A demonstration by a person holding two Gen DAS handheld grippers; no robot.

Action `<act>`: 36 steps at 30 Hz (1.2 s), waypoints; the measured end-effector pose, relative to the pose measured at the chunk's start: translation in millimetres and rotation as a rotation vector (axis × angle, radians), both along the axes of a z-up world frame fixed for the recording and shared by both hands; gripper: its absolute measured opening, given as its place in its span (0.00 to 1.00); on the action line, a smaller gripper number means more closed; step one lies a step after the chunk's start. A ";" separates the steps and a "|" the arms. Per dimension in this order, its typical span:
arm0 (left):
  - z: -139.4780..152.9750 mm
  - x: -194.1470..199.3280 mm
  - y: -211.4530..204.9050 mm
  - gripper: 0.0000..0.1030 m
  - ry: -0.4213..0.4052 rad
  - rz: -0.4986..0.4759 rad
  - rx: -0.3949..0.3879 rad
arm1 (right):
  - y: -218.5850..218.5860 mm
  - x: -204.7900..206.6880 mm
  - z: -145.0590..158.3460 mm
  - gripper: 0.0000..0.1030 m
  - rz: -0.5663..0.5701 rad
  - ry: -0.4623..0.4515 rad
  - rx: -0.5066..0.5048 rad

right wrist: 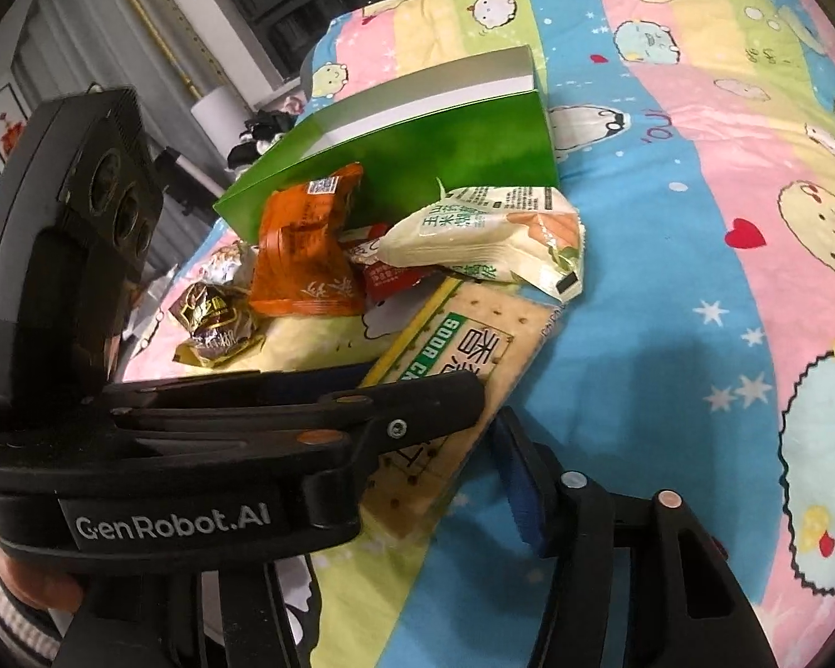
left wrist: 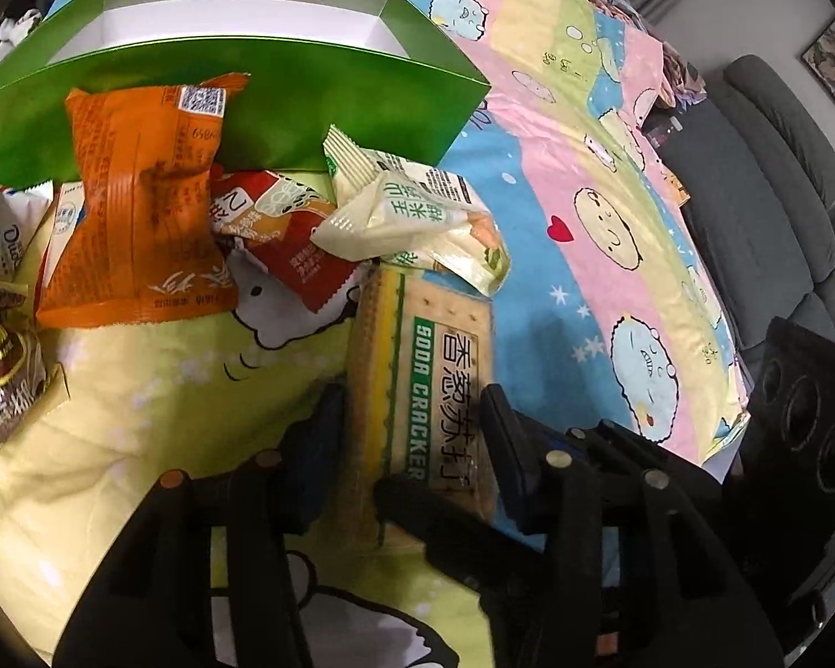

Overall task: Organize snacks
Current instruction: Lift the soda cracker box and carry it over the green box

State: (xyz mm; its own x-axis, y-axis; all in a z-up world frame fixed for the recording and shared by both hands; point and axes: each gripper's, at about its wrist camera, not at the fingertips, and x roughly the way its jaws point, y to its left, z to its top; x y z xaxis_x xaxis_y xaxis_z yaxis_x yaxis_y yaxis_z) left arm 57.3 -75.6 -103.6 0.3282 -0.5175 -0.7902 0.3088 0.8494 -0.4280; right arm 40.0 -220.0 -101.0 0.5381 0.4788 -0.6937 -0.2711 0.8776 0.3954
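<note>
A long soda cracker pack lies on the cartoon bedspread. My left gripper straddles its near half, and both blue pads press its long sides. In the right wrist view the left gripper reaches in from the left across the pack. My right gripper has the pack's near end between its jaws. Its right finger stands a little off the pack's edge; the other finger is hidden behind the left gripper. An open green box stands behind the snacks.
An orange packet, a red one and a cream corn-snack packet lean at the box's front. Brown wrapped sweets lie left. The right gripper's camera body is at the bed's right edge, beside a grey sofa.
</note>
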 end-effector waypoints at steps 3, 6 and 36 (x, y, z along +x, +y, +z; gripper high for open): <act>0.4 -7.0 1.5 0.48 -0.013 0.025 -0.003 | -0.7 -3.9 0.4 0.51 -0.014 -0.011 0.000; 2.0 -14.3 3.0 0.48 -0.024 0.040 -0.007 | 2.6 -9.8 1.3 0.51 -0.017 -0.028 -0.018; 74.8 -20.5 34.9 0.48 -0.213 0.121 -0.062 | 33.1 -13.2 73.5 0.49 0.045 -0.264 -0.055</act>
